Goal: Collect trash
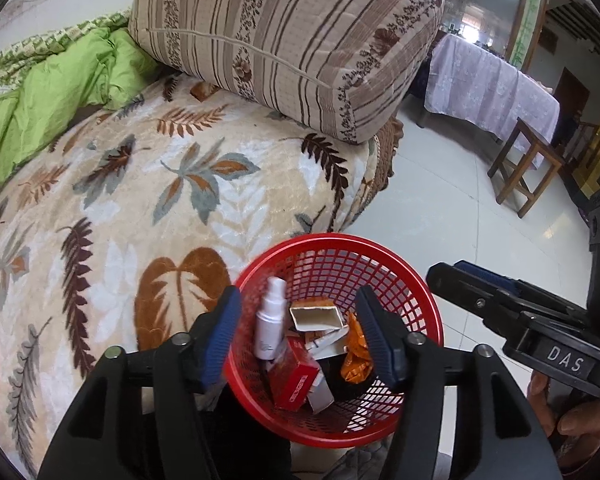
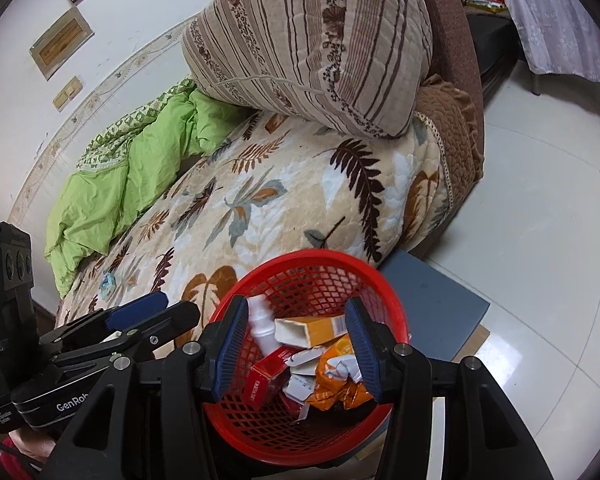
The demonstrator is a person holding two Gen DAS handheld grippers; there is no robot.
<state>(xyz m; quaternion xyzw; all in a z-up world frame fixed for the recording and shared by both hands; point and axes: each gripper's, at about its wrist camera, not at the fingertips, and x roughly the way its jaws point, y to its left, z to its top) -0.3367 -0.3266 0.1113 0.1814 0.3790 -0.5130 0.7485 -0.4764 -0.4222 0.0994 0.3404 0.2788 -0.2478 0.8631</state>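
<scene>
A red mesh basket (image 1: 412,280) stands beside the bed and shows in the right wrist view too (image 2: 384,280). In it lie a white spray bottle (image 1: 270,326), an open orange-and-white carton (image 1: 316,316), a red box (image 1: 294,382) and an orange wrapper (image 1: 354,354). My left gripper (image 1: 300,340) hangs open and empty over the basket, with the bottle blurred between its fingers. My right gripper (image 2: 296,350) is open and empty over the same basket. A small light-blue scrap (image 2: 109,283) lies on the leaf-patterned blanket.
The bed carries a leaf-patterned blanket (image 1: 148,184), a green quilt (image 1: 48,96) and a striped cushion (image 1: 292,44). A grey board (image 2: 432,304) lies under the basket. A wooden stool (image 1: 526,168) and a cloth-covered table (image 1: 492,88) stand on the tiled floor.
</scene>
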